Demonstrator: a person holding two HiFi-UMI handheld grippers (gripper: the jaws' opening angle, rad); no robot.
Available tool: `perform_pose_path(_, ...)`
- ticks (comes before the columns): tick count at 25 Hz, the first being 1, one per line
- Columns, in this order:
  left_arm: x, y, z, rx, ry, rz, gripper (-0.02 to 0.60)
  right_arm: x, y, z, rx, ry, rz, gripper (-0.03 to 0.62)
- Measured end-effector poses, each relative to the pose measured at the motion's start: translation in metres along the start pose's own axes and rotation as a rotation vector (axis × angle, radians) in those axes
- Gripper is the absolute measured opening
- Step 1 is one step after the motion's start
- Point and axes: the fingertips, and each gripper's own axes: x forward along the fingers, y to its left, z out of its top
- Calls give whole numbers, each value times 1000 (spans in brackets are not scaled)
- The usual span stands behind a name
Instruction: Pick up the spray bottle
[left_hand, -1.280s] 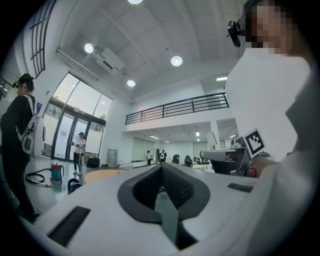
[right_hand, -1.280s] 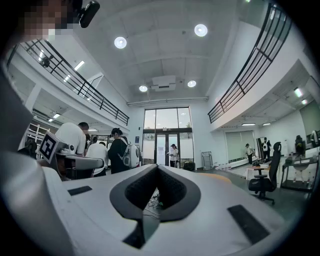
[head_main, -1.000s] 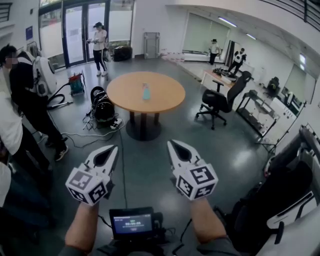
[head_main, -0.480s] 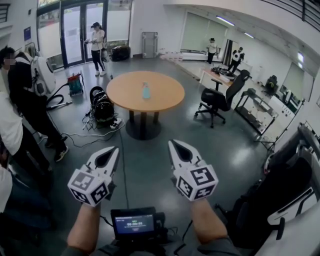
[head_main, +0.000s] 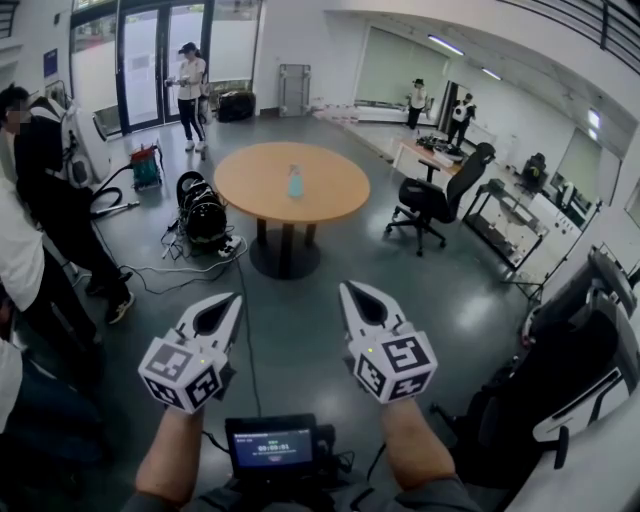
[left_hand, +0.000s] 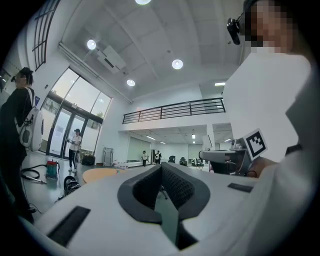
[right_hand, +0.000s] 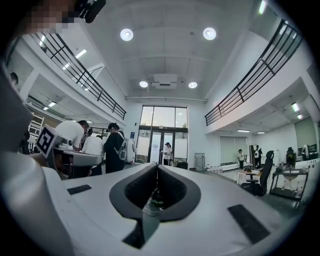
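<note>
Jaws of left gripper (head_main: 233, 299) and right gripper (head_main: 346, 289) tight together, empty, spray bottle (head_main: 295, 183) far off on round table (head_main: 335, 188).

Pale blue-green bottle (head_main: 295, 182). Tan wood top on table (head_main: 250, 186), base dark. White shells on left gripper (head_main: 231, 298) and right gripper (head_main: 348, 288), jaws lined black. Cubes (head_main: 182, 373) white with black square markers. Dark grey pads (left_hand: 176, 187), fine dotted grain. Glossy dark grey floor (head_main: 300, 330). Black chair (head_main: 438, 203). Black-framed screen (head_main: 267, 447), display bluish.
</note>
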Motion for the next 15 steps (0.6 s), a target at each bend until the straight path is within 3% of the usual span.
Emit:
perform_pose_path(10, -12, 23, -6, -27, -2, -23, -2, 11, 26, -5, 9, 8, -15, 6)
perform_pose_path(15, 0, 40, -13, -24, 12, 22, -2, 28, 16, -8, 3, 22, -15, 7)
